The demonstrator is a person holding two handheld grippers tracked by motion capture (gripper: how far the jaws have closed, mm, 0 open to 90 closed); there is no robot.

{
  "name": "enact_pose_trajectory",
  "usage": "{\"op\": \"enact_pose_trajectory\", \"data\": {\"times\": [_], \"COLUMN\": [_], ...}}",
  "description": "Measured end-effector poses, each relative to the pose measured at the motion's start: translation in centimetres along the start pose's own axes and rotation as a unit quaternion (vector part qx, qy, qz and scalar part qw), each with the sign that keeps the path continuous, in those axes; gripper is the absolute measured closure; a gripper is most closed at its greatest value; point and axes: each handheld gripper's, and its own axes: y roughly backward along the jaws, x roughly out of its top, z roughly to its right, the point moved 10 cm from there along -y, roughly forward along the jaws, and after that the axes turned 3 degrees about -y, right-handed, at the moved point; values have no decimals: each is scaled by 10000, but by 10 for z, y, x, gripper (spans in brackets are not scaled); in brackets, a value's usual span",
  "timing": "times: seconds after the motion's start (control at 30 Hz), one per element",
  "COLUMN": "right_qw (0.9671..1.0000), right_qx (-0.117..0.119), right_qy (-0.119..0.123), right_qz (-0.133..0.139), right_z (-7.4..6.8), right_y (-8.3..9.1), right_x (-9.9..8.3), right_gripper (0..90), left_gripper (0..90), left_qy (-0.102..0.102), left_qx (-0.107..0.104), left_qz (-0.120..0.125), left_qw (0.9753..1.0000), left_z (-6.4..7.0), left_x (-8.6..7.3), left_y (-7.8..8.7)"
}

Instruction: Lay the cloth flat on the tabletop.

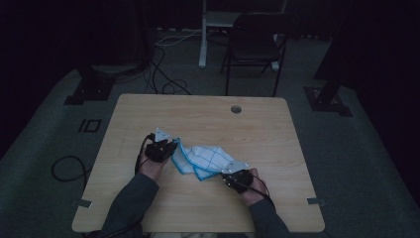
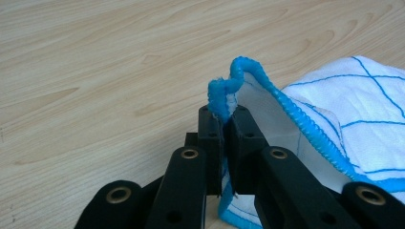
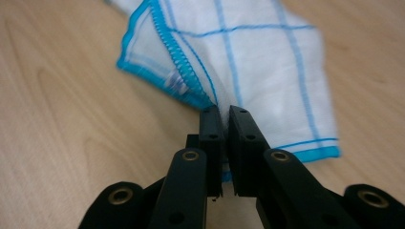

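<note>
Black jaws of the left claw (image 2: 224, 114) pinch the blue hem of a white checked dishcloth (image 1: 203, 158); the right claw (image 3: 224, 114) is clamped on its opposite edge. Cloth lies crumpled near the counter's (image 1: 208, 119) front edge. Beyond stand a folding chair (image 1: 255, 42) and floor cables (image 1: 163, 79) in a dark room.

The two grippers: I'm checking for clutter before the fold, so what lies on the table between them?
In the high view, the white cloth with blue edging spans from the left gripper to the right gripper; both are shut on it.
</note>
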Motion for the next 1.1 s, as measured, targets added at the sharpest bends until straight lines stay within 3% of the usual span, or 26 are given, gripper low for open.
{"op": "enact_pose_trajectory", "data": {"times": [0.43,0.93,1.1], "right_qw": [9961,9901,9882], "right_qx": [-439,-752,-787], "right_qy": [-619,-1059,-1235], "right_qz": [452,533,458], "right_z": [50,108,124], "right_y": [10,-12,-24], "right_x": [22,52,57], "right_gripper": [864,872,873], "left_gripper": [857,856,809], "left_qy": [125,266,322], "left_qx": [26,208,272], "left_qz": [-34,-65,-8], "left_qw": [9999,9994,9991], "left_z": [-7,-22,-23], "left_x": [-4,3,6], "left_y": [-4,-13,-10]}}
